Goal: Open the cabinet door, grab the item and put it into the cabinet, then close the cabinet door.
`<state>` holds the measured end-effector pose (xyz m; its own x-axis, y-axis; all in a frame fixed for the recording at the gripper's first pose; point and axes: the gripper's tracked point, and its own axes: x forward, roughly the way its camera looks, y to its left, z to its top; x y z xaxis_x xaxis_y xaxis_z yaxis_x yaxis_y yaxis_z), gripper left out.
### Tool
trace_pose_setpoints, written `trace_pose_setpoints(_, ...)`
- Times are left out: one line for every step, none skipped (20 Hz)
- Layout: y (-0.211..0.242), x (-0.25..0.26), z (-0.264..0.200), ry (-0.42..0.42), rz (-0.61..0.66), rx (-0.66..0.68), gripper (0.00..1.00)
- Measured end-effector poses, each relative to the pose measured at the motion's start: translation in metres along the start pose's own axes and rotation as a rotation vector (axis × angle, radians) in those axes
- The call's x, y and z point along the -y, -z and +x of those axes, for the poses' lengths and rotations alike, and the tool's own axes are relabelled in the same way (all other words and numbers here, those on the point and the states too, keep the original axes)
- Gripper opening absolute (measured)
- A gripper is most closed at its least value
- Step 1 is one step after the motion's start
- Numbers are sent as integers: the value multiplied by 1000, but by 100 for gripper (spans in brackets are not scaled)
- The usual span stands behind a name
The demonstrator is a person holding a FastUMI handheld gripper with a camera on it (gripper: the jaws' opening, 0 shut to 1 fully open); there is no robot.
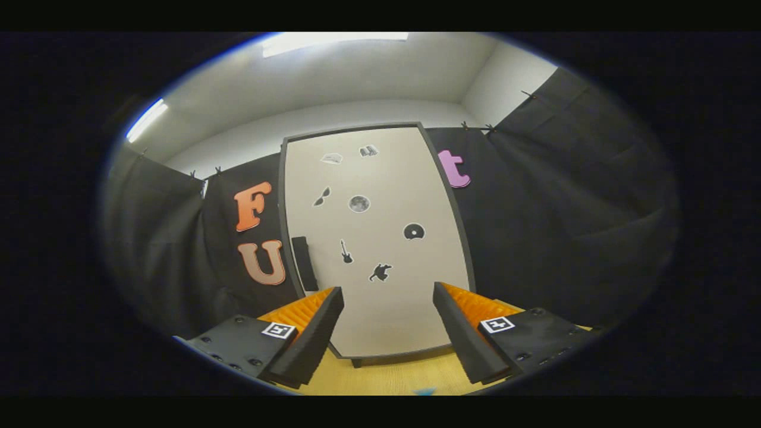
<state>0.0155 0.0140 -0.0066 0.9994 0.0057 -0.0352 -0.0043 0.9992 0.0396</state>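
Cabinet (380, 249) door was shut, handle (304, 263) untouched; hand-held gripper (387, 309) hung spread and empty, so basically nothing done yet.

Gripper (387, 297): two wedge-shaped fingers (315, 330) set wide apart, ridged inner pads, dark screw-studded mounts behind, each bearing square black-and-white marker (279, 330).
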Motion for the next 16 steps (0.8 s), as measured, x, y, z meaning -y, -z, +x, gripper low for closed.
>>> trace_pose_setpoints(-2,-8,5,-16,-7,-5,97)
trace_pose_setpoints(-5,-18,11,-39,-15,-5,97)
trace_pose_setpoints(-7,-27,17,-59,-29,-8,97)
trace_pose_setpoints(-8,-35,27,-71,-47,-16,97)
trace_pose_setpoints(-9,-44,37,-79,-70,-19,97)
trace_pose_setpoints(-11,-54,50,-88,-94,-22,97)
trace_pose_setpoints(-13,-66,62,-106,-110,-19,97)
trace_pose_setpoints(-15,-78,73,-123,-122,-20,97)
trace_pose_setpoints(-14,-89,84,-138,-129,-28,97)
trace_pose_setpoints(-12,-101,96,-156,-132,-40,97)
trace_pose_setpoints(-9,-112,109,-173,-131,-51,98)
trace_pose_setpoints(-9,-123,119,-187,-127,-57,98)
trace_pose_setpoints(-7,-131,130,-198,-123,-64,98)
trace_pose_setpoints(-4,-139,141,-205,-121,-72,98)
trace_pose_setpoints(2,-144,152,-203,-121,-79,98)
trace_pose_setpoints(6,-148,164,-203,-116,-86,98)
